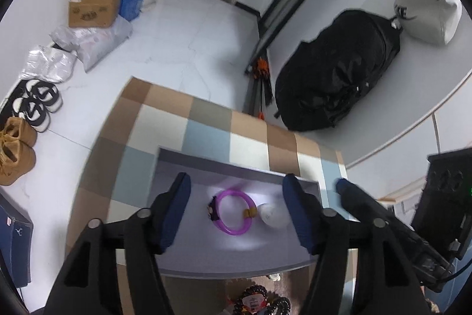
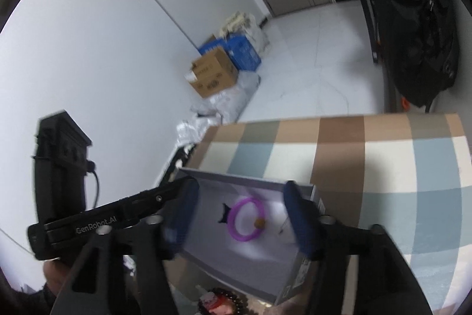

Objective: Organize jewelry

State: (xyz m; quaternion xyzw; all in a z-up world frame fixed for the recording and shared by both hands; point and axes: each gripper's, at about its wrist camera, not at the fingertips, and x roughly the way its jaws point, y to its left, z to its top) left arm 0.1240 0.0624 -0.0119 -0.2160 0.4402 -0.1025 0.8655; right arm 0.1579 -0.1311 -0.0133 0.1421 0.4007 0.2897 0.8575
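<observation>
Left wrist view: thin purple plastic ring bracelet (image 1: pixel 234 211) in shallow grey box (image 1: pixel 236 167) looks light, stiff, slick; take by its rim. Left gripper (image 1: pixel 236 208) and right gripper (image 2: pixel 240 214) both gape, holding nothing.

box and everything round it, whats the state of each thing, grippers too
grey box: lid off, open on the checked cloth
purple bangle: flat inside the box, ungripped
white round piece: in the box beside the bangle
left gripper: open, nothing held
right gripper: open, nothing held
black backpack: slumped on the white table

Black tool (image 1: pixel 236 210) frames carry blue pads (image 1: pixel 174 214), silver screws (image 1: pixel 94 224).
</observation>
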